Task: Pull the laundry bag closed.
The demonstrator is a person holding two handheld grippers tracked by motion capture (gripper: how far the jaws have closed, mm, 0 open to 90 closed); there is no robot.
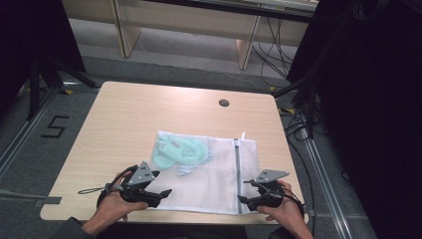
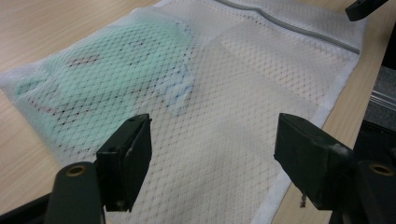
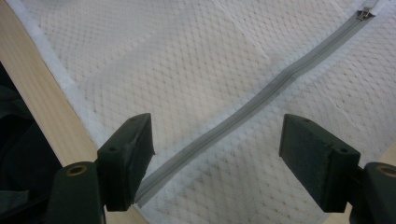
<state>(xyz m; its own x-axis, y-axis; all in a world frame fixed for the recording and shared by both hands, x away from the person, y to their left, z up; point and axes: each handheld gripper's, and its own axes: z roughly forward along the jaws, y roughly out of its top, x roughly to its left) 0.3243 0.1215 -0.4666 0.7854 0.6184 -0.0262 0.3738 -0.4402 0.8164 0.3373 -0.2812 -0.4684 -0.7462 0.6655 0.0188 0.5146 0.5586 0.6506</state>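
A white net bag [image 1: 209, 174] is lying flat on the tabletop [image 1: 124, 119], w/ its near edge right by the tabletop's near edge. Lots of bare room is sitting behind it. The left gripper [image 1: 158, 195] is hanging over the bag's near-left corner, jaws wide open, holding nothing. The right gripper [image 1: 244, 198] is hanging over the grey zipper [image 3: 243, 112], jaws wide open too & empty. The left gripper view is showing green cloth [image 2: 107, 79] inside the net up close; the right gripper view is showing the zipper pull [image 3: 365, 13].
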